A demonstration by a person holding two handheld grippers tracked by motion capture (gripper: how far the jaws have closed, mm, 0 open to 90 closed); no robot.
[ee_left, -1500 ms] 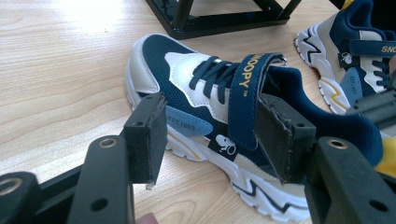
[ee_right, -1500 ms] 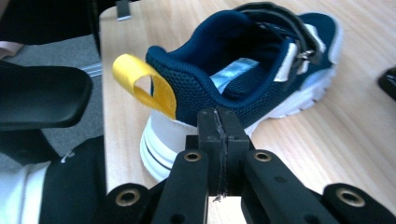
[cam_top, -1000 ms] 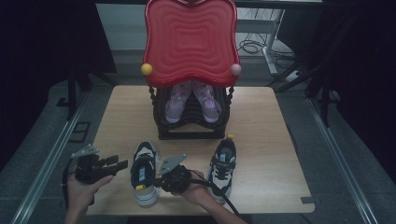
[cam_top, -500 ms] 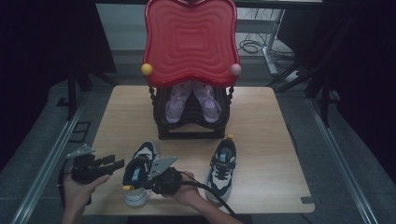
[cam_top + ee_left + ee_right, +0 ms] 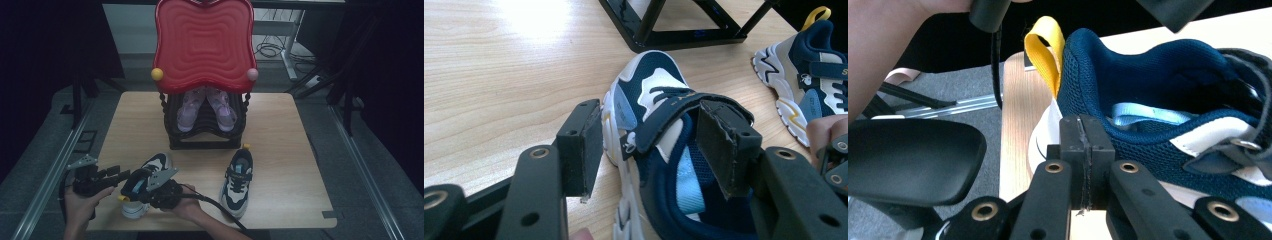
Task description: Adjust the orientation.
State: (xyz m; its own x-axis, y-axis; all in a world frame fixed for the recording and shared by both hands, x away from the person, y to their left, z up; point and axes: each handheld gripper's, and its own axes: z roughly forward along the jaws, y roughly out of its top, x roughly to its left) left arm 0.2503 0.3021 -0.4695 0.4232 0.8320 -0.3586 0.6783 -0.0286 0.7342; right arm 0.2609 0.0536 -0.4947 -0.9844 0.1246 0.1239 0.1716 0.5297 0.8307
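Observation:
A navy, white and grey child's sneaker [image 5: 150, 165] lies tilted near the table's front left. My left gripper [image 5: 121, 175] is open beside it. In the left gripper view its jaws [image 5: 649, 147] straddle the sneaker's [image 5: 649, 95] side wall, one pad outside and the other inside the opening under the strap, and neither pad presses. My right gripper [image 5: 150, 190] is shut, its pads [image 5: 1082, 140] together against the sneaker's [image 5: 1158, 100] outer side, below the collar and near the yellow heel loop [image 5: 1045, 47]. The matching sneaker [image 5: 239, 182] lies flat to the right.
A black shoe rack [image 5: 205, 140] with a red tray top [image 5: 205, 45] stands at the middle back of the wooden table [image 5: 280, 135]. Purple sandals [image 5: 205, 107] sit inside it. The person's hands hold both grippers at the table's front edge.
My right gripper and the sneaker have moved left toward the left gripper, and the sneaker has tipped onto its side. The left gripper has stayed put.

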